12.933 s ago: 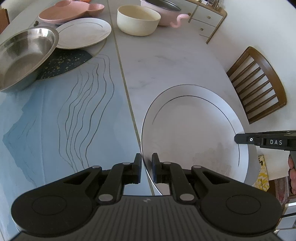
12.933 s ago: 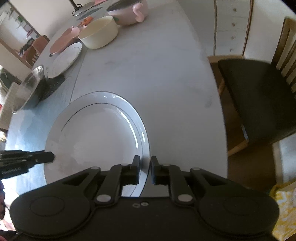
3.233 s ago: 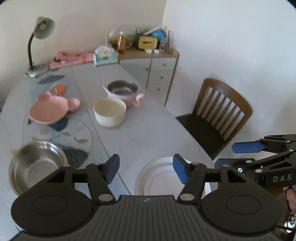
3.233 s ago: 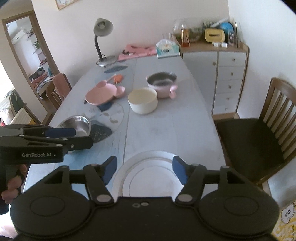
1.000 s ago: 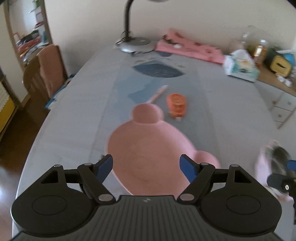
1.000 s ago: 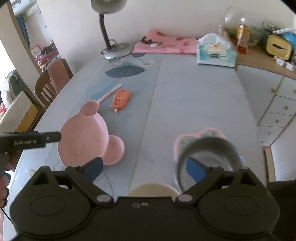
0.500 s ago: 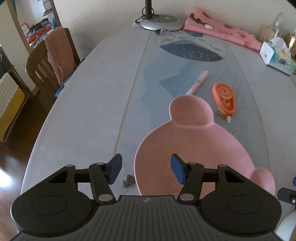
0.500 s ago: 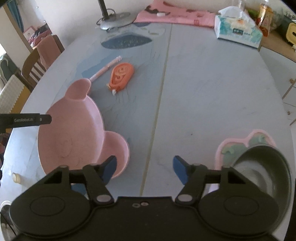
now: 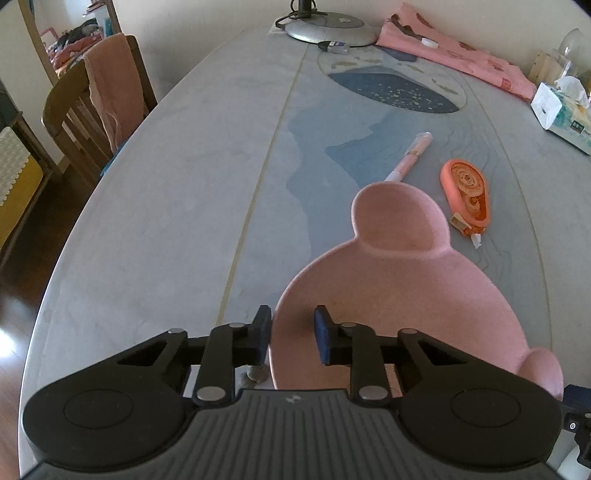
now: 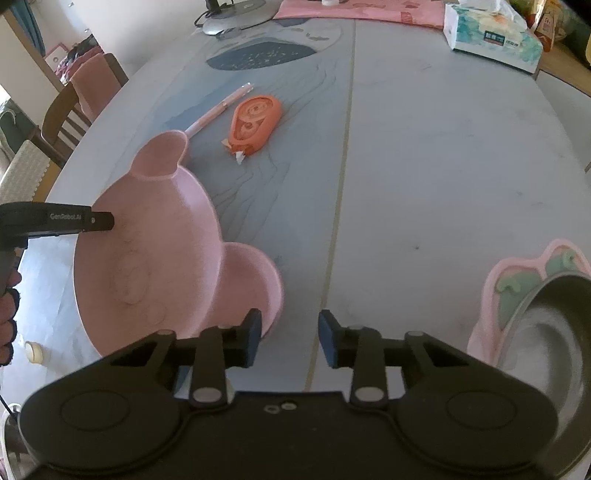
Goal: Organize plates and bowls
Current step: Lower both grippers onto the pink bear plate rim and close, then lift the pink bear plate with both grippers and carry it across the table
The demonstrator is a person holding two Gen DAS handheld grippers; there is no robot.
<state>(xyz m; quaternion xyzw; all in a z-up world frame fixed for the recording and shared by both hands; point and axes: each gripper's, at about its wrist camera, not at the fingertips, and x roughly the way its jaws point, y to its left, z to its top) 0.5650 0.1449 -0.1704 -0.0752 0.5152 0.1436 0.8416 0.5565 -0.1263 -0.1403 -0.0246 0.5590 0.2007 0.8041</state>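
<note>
A pink mouse-shaped plate (image 9: 399, 288) with two round ears lies on the table. My left gripper (image 9: 291, 326) is open and straddles the plate's left rim, one finger outside, one over the dish. In the right wrist view the plate (image 10: 155, 251) sits at the left, with the left gripper's finger over it. My right gripper (image 10: 290, 334) is open, its left fingertip at the near ear's rim. A pink-rimmed metal bowl (image 10: 546, 332) is at the right edge.
An orange correction-tape dispenser (image 9: 466, 194) and a pink pen (image 9: 410, 157) lie just beyond the plate. A tissue box (image 10: 493, 35), a lamp base (image 9: 328, 29) and pink cloth are at the far end. A chair (image 9: 92, 110) stands by the table's left edge.
Both grippers moved down and closer to the pink plate. The left jaws narrowed and now straddle its left rim. The right gripper came to the near ear.
</note>
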